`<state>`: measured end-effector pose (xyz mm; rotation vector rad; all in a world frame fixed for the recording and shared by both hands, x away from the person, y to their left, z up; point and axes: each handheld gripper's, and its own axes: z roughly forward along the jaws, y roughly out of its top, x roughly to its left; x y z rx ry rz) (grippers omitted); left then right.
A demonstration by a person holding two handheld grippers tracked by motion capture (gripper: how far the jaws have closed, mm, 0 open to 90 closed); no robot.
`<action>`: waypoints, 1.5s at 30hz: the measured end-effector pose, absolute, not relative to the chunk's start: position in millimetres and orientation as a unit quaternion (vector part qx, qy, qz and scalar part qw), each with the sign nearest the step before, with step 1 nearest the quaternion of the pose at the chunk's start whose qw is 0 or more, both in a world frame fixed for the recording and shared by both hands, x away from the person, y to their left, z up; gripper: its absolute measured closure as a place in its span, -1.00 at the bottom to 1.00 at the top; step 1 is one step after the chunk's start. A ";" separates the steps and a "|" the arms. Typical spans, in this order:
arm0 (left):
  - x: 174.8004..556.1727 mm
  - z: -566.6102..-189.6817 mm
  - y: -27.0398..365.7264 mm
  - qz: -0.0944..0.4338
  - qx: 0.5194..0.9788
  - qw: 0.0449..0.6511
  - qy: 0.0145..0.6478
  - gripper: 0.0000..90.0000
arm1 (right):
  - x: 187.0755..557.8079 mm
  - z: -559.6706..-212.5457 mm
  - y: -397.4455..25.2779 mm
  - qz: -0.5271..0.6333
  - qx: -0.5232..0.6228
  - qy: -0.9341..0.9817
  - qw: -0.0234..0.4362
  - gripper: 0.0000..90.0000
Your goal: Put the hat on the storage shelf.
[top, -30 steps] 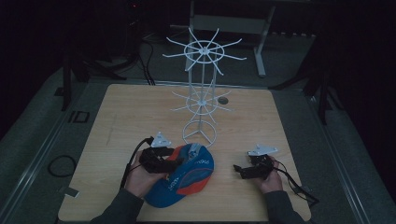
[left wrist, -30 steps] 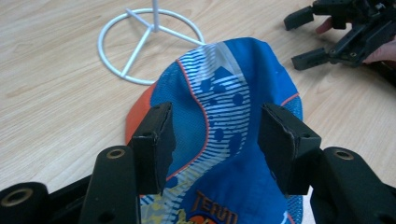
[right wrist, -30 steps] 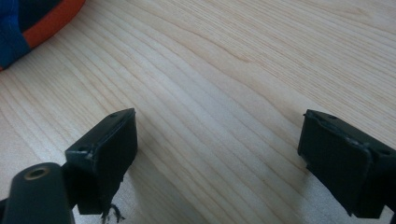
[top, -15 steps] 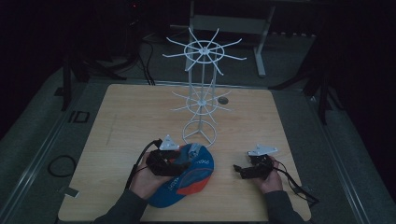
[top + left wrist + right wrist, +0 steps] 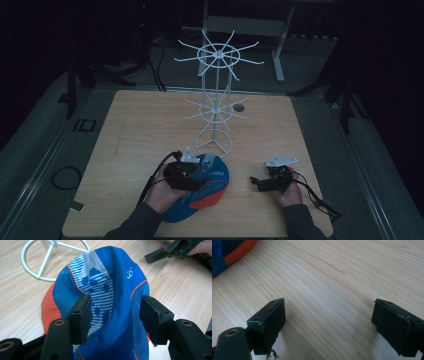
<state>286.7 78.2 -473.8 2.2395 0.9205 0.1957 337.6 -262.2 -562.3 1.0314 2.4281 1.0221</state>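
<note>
A blue cap (image 5: 212, 180) with an orange brim lies on the wooden table (image 5: 140, 130) near its front edge. My left gripper (image 5: 192, 177) rests over the cap's left part. In the left gripper view the left gripper (image 5: 117, 317) is open, its jaws on either side of a raised fold of the cap (image 5: 117, 290), striped panel and mesh between them. To the cap's right, my right gripper (image 5: 256, 183) is low over bare wood. The right gripper (image 5: 329, 322) stands wide open with nothing in it, and the cap's orange brim (image 5: 235, 252) shows at the upper left.
A white wire rack (image 5: 216, 105) with two tiers of radiating hooks stands mid-table just behind the cap; its ring base (image 5: 46, 261) lies close to the cap's far side. The other gripper (image 5: 162, 253) shows at the upper right of the left gripper view. A small dark disc (image 5: 239, 107) sits beyond the rack.
My left gripper has slid to the right, farther onto the cap. The right gripper and the rack have stayed in place.
</note>
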 end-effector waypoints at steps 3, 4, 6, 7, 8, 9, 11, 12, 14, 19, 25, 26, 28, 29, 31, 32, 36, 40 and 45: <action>287.8 -475.5 76.6 0.072 0.866 0.341 0.358 -0.01 | 337.5 -562.2 -262.2 0.357 0.360 0.848 0.156 -0.74; 288.2 -476.0 76.3 0.071 0.867 0.338 0.358 -0.01 | 337.6 -562.2 -262.2 0.357 0.360 0.848 0.156 -0.74; 288.6 -476.7 75.8 0.070 0.868 0.336 0.358 -0.01 | 337.6 -562.2 -262.2 0.357 0.360 0.848 0.155 -0.74; 289.3 -477.7 74.9 0.068 0.870 0.330 0.360 -0.01 | 337.6 -562.2 -262.2 0.357 0.360 0.848 0.155 -0.74; 289.5 -478.2 74.6 0.067 0.871 0.328 0.360 -0.01 | 337.6 -562.2 -262.3 0.356 0.360 0.848 0.155 -0.74; 289.8 -478.7 74.2 0.066 0.872 0.326 0.360 -0.01 | 337.6 -562.2 -262.3 0.356 0.360 0.848 0.155 -0.74; 290.0 -479.7 73.2 0.066 0.872 0.323 0.361 -0.01 | 337.5 -562.2 -262.2 0.356 0.360 0.848 0.156 -0.74; 290.2 -479.9 73.1 0.067 0.874 0.320 0.359 0.00 | 337.5 -562.2 -262.2 0.356 0.360 0.848 0.156 -0.74; 290.7 -480.6 72.5 0.067 0.876 0.316 0.358 0.01 | 337.6 -562.2 -262.3 0.356 0.360 0.848 0.156 -0.74; 291.8 -482.8 71.0 0.067 0.880 0.304 0.360 0.02 | 337.5 -562.2 -262.3 0.356 0.360 0.848 0.156 -0.74; 291.2 -483.9 69.1 0.068 0.884 0.290 0.361 0.04 | 337.5 -562.2 -262.3 0.356 0.360 0.848 0.156 -0.74; 291.4 -484.1 69.0 0.068 0.885 0.288 0.361 0.05 | 337.5 -562.2 -262.3 0.356 0.360 0.848 0.156 -0.74; 291.9 -485.5 68.4 0.065 0.889 0.277 0.358 0.06 | 337.5 -562.2 -262.3 0.356 0.360 0.848 0.156 -0.74; 292.0 -485.9 68.2 0.064 0.890 0.274 0.358 0.08 | 337.5 -562.1 -262.3 0.356 0.360 0.848 0.155 -0.74; 292.3 -486.5 68.2 0.066 0.891 0.270 0.358 0.10 | 337.6 -562.2 -262.3 0.356 0.360 0.848 0.156 -0.74; 292.3 -486.5 68.2 0.066 0.891 0.268 0.361 0.13 | 337.5 -562.2 -262.3 0.356 0.360 0.848 0.155 -0.74; 293.4 -486.1 69.3 0.070 0.888 0.260 0.374 0.35 | 337.6 -562.2 -262.3 0.356 0.360 0.848 0.155 -0.74; 293.9 -485.0 70.0 0.082 0.888 0.247 0.378 0.75 | 337.6 -562.2 -262.3 0.356 0.360 0.848 0.156 -0.74; 294.5 -483.2 74.2 0.085 0.893 0.240 0.372 0.97 | 337.6 -562.2 -262.3 0.356 0.360 0.848 0.156 -0.74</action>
